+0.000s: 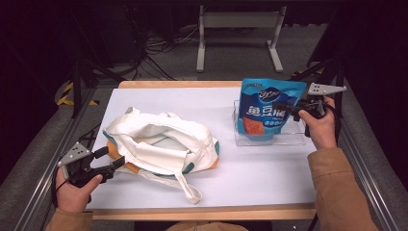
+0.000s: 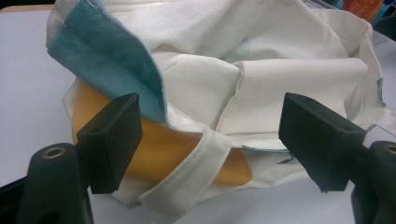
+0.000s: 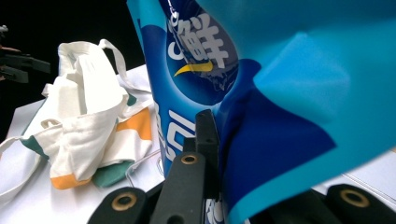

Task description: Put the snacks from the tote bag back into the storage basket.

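Note:
A white tote bag [image 1: 159, 144] with orange and teal patches lies crumpled at the table's left middle, its mouth gaping upward. My left gripper [image 1: 114, 157] is at the bag's left edge and open. In the left gripper view the jaws [image 2: 210, 121] straddle a white strap [image 2: 191, 172] and the orange patch [image 2: 163, 154] without touching them. A blue snack bag [image 1: 264, 106] stands upright in a clear tray [image 1: 288, 137] at the right. My right gripper [image 1: 278, 107] is shut on the bag's right edge; the blue foil [image 3: 261, 140] is pinched between the jaws [image 3: 217, 135].
The white tabletop [image 1: 192, 103] has bare room in front of the tote and between it and the tray. Metal rails [image 1: 370, 168] run along both sides. A grey table frame [image 1: 238, 33] and cables [image 1: 154, 53] sit on the floor behind.

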`<state>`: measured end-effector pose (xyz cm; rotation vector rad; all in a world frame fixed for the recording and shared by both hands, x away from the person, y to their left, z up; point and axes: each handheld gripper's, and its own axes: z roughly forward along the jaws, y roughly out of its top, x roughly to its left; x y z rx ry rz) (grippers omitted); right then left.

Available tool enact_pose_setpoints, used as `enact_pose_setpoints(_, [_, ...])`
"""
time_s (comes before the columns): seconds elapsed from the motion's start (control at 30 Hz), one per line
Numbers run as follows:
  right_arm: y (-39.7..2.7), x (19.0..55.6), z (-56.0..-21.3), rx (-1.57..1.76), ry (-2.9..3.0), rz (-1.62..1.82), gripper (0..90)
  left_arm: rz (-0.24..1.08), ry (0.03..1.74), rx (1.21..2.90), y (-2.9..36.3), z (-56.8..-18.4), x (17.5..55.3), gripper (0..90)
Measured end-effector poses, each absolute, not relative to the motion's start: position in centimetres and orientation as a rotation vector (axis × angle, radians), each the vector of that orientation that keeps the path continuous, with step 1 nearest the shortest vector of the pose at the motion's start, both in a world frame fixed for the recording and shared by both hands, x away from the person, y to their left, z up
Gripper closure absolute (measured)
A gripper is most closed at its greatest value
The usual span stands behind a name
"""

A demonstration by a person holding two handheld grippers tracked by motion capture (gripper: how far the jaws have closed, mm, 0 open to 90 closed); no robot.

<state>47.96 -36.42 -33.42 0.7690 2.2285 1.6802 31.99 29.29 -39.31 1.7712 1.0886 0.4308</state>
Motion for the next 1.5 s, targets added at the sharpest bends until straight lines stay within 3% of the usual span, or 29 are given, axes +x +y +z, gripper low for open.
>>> enact_pose_setpoints(0.23, [-36.9, 47.9, -33.5, 0.79, 2.236, 1.644, 85.7, 0.432, 1.089, 1.774, 29.3, -39.3, 32.0, 22.0])
enact_pose_setpoints(0.4, [-37.1, 47.8, -33.2, 0.809, 2.219, 1.621, 79.1, 0.432, 1.083, 1.773, 29.2, -39.3, 32.0, 22.0])
enact_pose_setpoints(0.47, [-37.2, 47.7, -33.0, 0.819, 2.201, 1.625, 72.1, 0.433, 1.083, 1.773, 29.2, -39.3, 32.0, 22.0])
enact_pose_setpoints(0.53, [-37.3, 47.5, -32.7, 0.84, 2.154, 1.629, 57.1, 0.431, 1.084, 1.774, 29.2, -39.3, 32.0, 22.0])
enact_pose_setpoints(0.67, [-37.5, 47.0, -32.2, 0.86, 2.118, 1.605, 36.4, 0.428, 1.081, 1.771, 29.1, -39.3, 32.1, 22.0])
enact_pose_setpoints(0.77, [-38.0, 46.4, -31.6, 0.877, 2.074, 1.596, 30.8, 0.423, 1.078, 1.773, 29.0, -39.2, 32.3, 22.0])
enact_pose_setpoints(1.2, [-40.4, 42.1, -29.5, 0.892, 1.976, 1.534, 27.3, 0.429, 1.052, 1.769, 28.7, -38.7, 32.0, 21.9])
enact_pose_setpoints(1.5, [-39.0, 37.5, -28.5, 0.855, 1.934, 1.558, 25.4, 0.439, 1.04, 1.762, 28.9, -38.4, 30.8, 21.7])
